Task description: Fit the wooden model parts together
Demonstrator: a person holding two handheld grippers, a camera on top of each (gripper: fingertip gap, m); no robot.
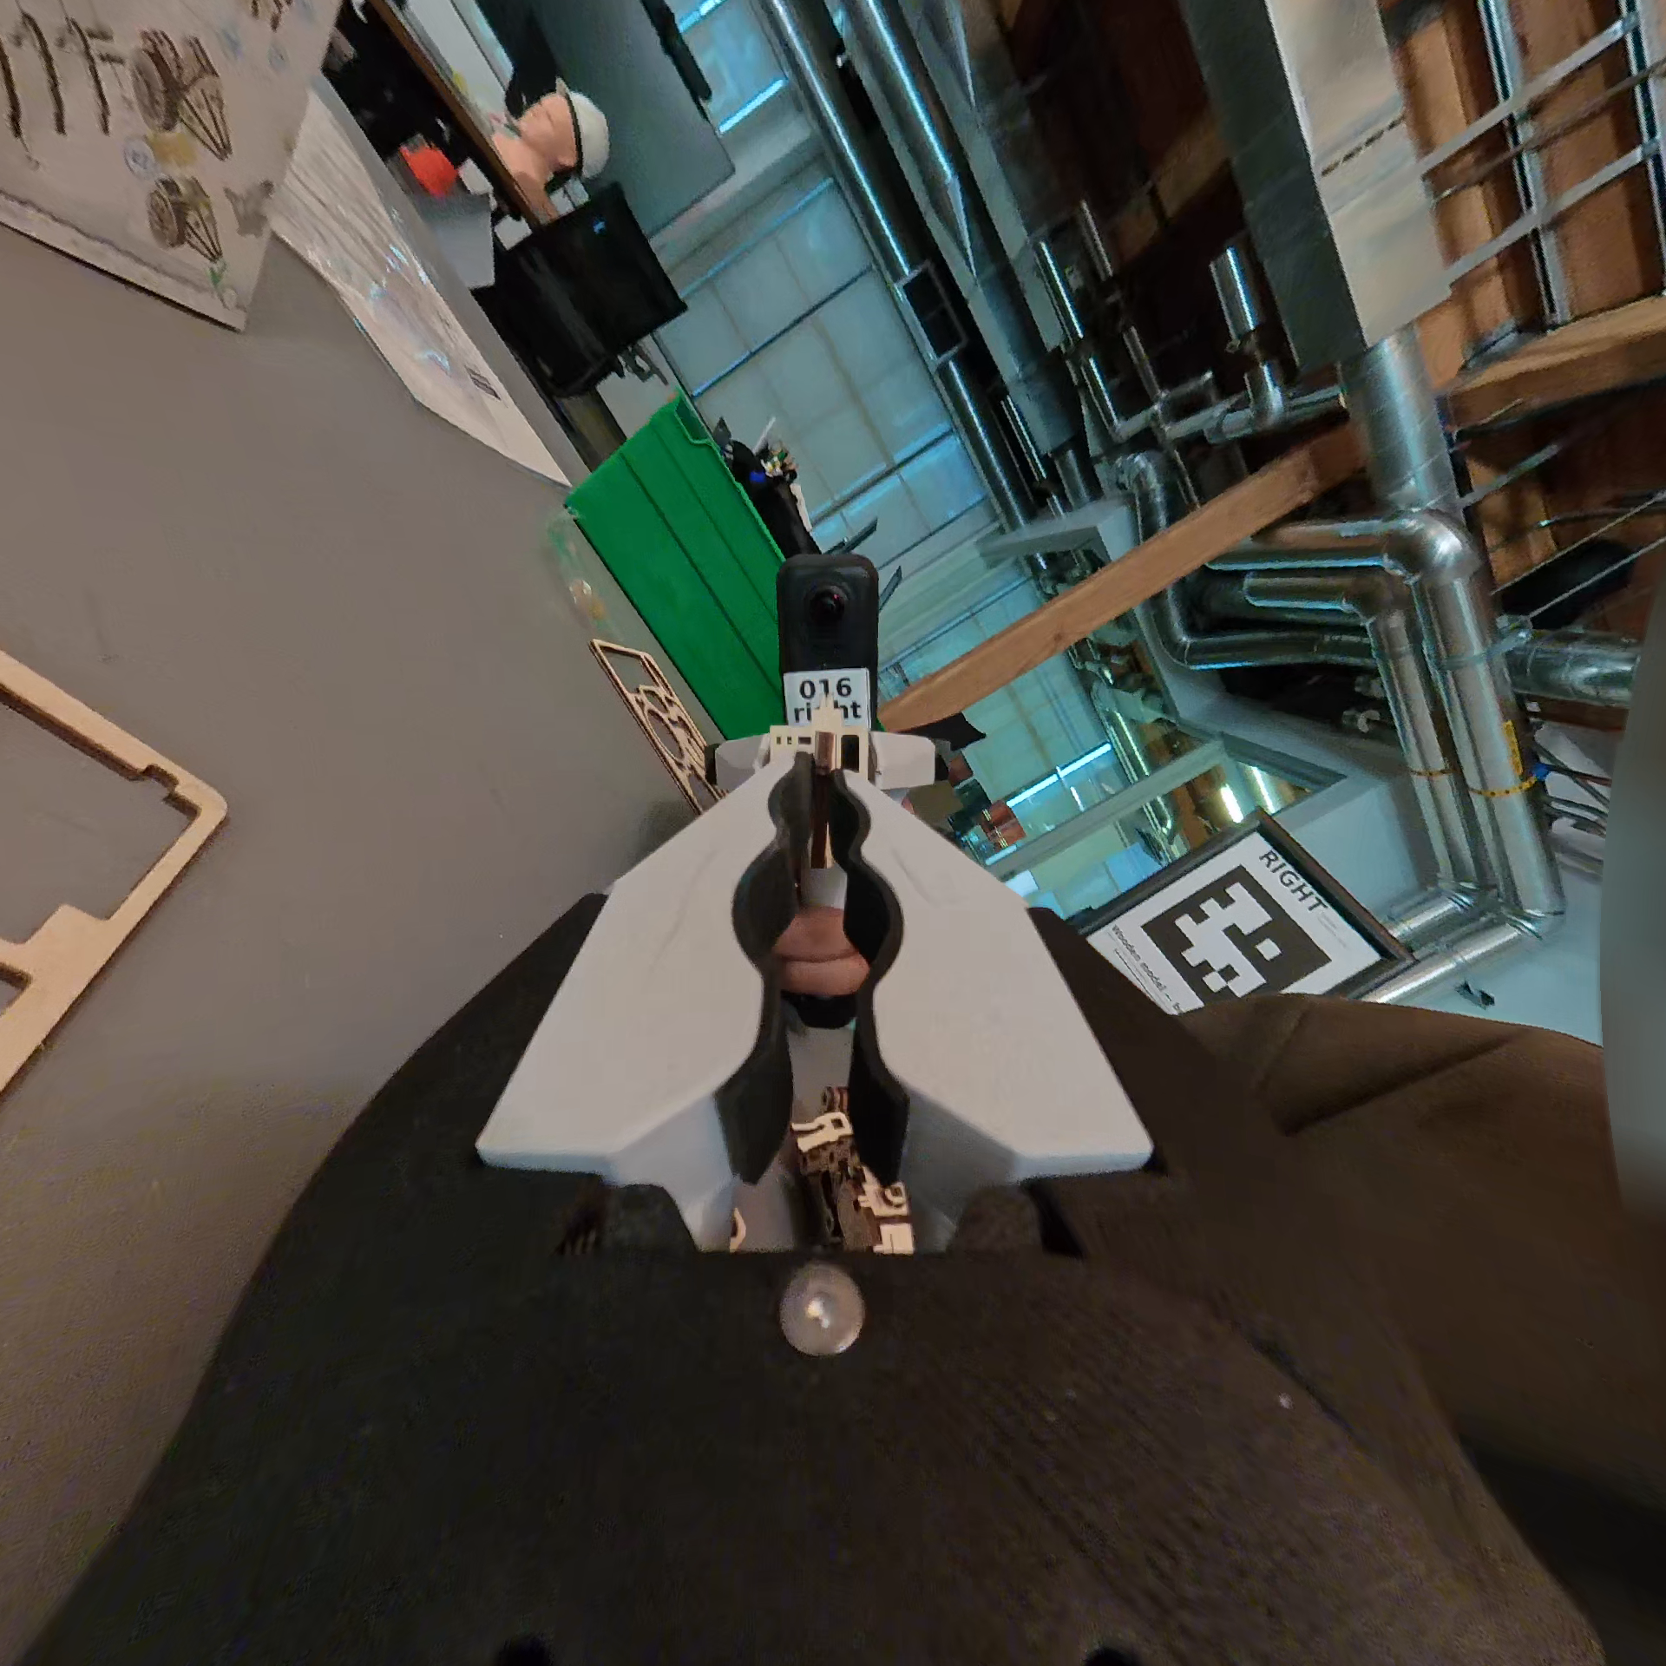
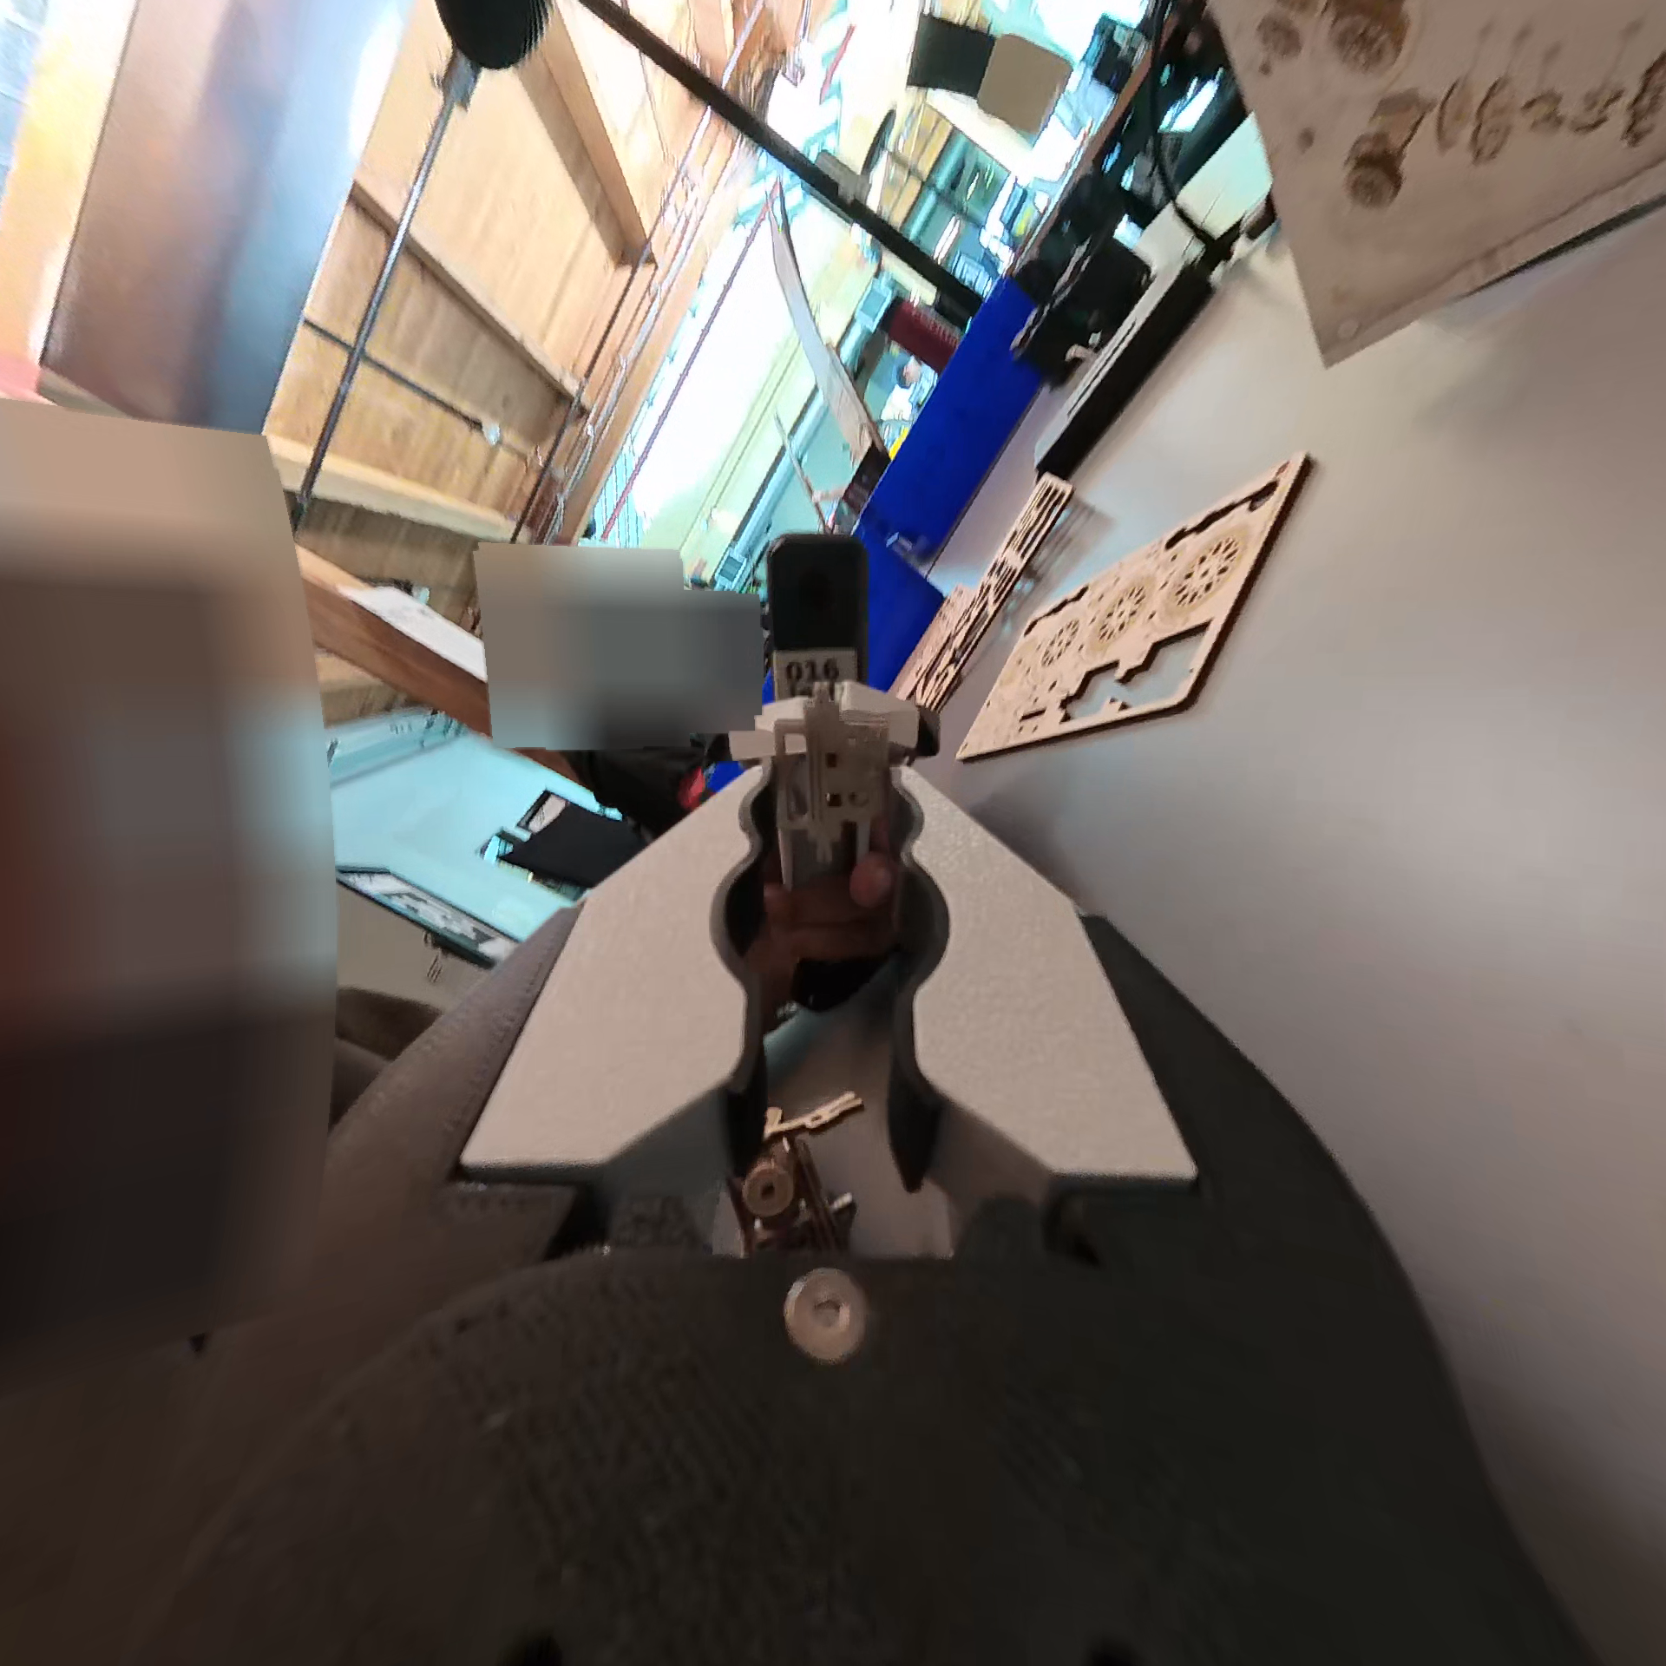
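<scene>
Both grippers are raised above the grey table and point at each other, tip to tip. In the left wrist view my left gripper is shut on a thin wooden part seen edge-on between its black pads. That part meets a small pale wooden assembly at the tips of the facing right gripper. In the right wrist view my right gripper is shut on the flat slotted wooden assembly. The left gripper faces it just beyond. A hand shows through each gripper's gap.
Cut-out wooden sheets lie on the table: an emptied frame, one with several gear shapes and one beside it. Instruction sheets lie at the table's far side. A green bin, a blue bin and a framed marker sign stand around. Left and right tips are no more than a few centimetres apart.
</scene>
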